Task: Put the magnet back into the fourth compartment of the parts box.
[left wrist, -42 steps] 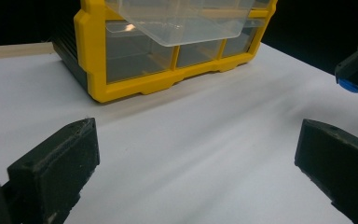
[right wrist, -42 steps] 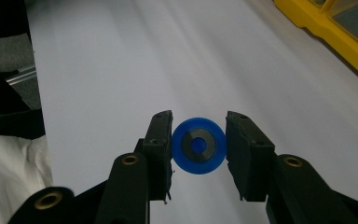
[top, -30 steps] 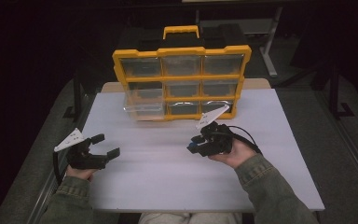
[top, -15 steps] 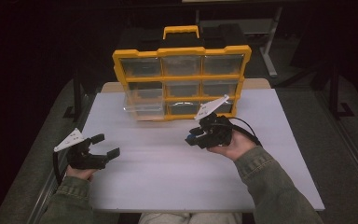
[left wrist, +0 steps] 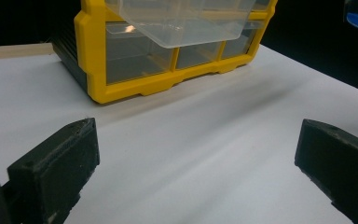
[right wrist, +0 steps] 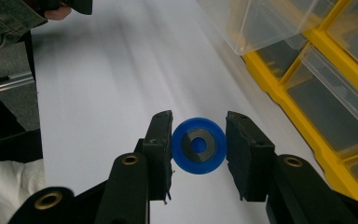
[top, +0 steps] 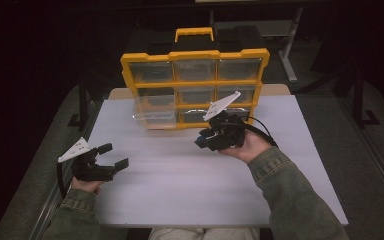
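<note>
My right gripper (top: pixel 203 140) hangs above the middle of the white table (top: pixel 180 190), just in front of the yellow drawer organizer (top: pixel 195 55). It is shut on a blue disc (right wrist: pixel 199 145) with a dark centre, a pad pressed against each side of its rim. A clear drawer (top: pixel 152 112) sticks out of the organizer's left column, to the left of this gripper and, in the right gripper view, ahead of it (right wrist: pixel 256 23). My left gripper (top: pixel 112 155) rests at the table's left edge, open with nothing between its jaws (left wrist: pixel 196 154). It faces the organizer (left wrist: pixel 135 86) and the pulled drawer (left wrist: pixel 182 23).
The organizer stands upright at the table's far edge, with a yellow handle (top: pixel 194 33) on top and several clear drawers. Dark floor and metal stand legs (top: pixel 290 55) surround the table. Bare white surface lies between the two grippers.
My right gripper has risen and moved a little toward the organizer, still shut on the blue disc. The left gripper has stayed where it was.
</note>
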